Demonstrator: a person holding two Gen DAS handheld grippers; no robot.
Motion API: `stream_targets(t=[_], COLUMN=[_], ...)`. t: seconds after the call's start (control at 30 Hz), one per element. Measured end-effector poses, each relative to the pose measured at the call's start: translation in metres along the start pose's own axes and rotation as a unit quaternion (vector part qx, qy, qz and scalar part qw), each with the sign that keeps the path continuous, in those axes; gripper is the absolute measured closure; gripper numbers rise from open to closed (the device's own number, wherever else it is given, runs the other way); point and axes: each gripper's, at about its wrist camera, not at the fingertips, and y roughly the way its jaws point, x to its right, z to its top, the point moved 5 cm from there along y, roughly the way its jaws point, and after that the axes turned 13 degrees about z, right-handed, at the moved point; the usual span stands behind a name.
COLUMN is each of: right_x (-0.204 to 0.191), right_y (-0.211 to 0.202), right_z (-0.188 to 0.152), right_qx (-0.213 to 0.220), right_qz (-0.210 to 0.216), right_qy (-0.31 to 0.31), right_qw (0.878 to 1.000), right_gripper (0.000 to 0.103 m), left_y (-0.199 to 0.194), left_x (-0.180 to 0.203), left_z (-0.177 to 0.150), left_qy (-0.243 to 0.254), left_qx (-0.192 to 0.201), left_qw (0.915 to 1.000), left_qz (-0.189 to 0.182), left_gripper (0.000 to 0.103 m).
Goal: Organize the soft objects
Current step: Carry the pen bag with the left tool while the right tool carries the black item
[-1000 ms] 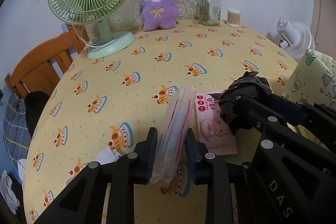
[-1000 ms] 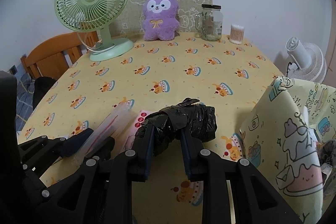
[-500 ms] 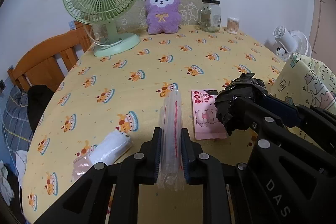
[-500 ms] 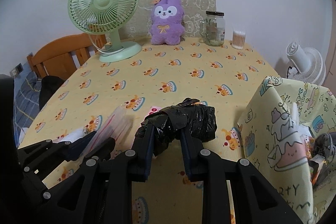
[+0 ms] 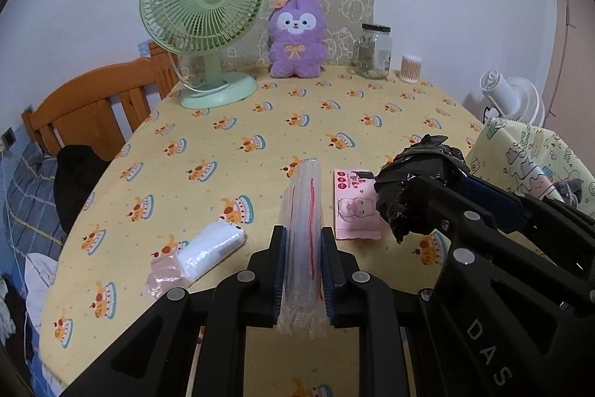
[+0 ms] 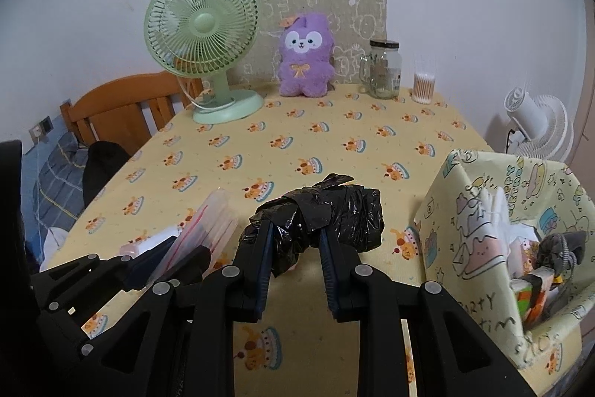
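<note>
Left wrist view, lower centre: shows the left gripper [image 5: 303,237] with jaws pinched tight on a clear bag roll [image 5: 302,207] with red stripes, held upright and clear of the tabletop [image 5: 223,151]. At right, shows the black bag bundle [image 5: 420,181] clamped in the other tool.

Compared with a second ago: left jaws narrowed onto the roll, now squeezed flat between the pads. Both loads raised and drawn back from the yellow cloth, with far more tabletop showing beneath them. Reads as pickup done for two soft items at once, with carrying to the patterned basket [image 6: 479,207] probably next.

Right wrist view, centre: confirms the right gripper [image 6: 295,229] closed on the black bag bundle [image 6: 327,214], crinkled film bulging past the fingertips. Alone reveals the basket's inside at lower right, already holding soft items, just beside the bundle.

Left view alone lays out what remains: a pink tissue pack [image 5: 355,203] flat just right of the roll, and a white packet [image 5: 208,248] at lower left. From the right view, tissue pack hidden behind the bundle, white packet only a sliver behind the left tool.
</note>
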Motion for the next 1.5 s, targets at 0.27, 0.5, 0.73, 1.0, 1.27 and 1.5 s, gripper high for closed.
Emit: stream_targets(t=[0.27,0.5,0.73,1.0,1.27,1.5], right_x=[-0.008,-0.014,-0.013,-0.004,0.012,0.030], right_y=[-0.023,-0.039,-0.056,-0.069,-0.081,-0.091], right_z=[0.007,0.019,0.030,0.038,0.045,0.049], right_qx=[0.020,0.035,0.051,0.061,0.072,0.077], right_qz=[0.004,0.013,0.014,0.012,0.005,-0.005], right_qy=[-0.006,-0.011,-0.017,-0.018,-0.021,-0.019], right_qw=[1.000,0.999,0.998,0.998,0.997,0.997], right_gripper=[0.076,0.076,0.076,0.076,0.076,0.076], left_y=[-0.026,-0.043,-0.060,-0.069,-0.075,-0.079], left_x=[-0.004,-0.007,-0.004,0.005,0.023,0.042], left_z=[0.005,0.016,0.028,0.036,0.046,0.052], left_qy=[-0.010,-0.018,-0.021,-0.022,-0.019,-0.015], left_qx=[0.026,0.041,0.059,0.068,0.078,0.086], left_qw=[0.9996,0.9989,0.9979,0.9972,0.9967,0.9962], left_qz=[0.010,0.013,0.016,0.020,0.013,0.007], left_gripper=[0.087,0.087,0.087,0.087,0.087,0.087])
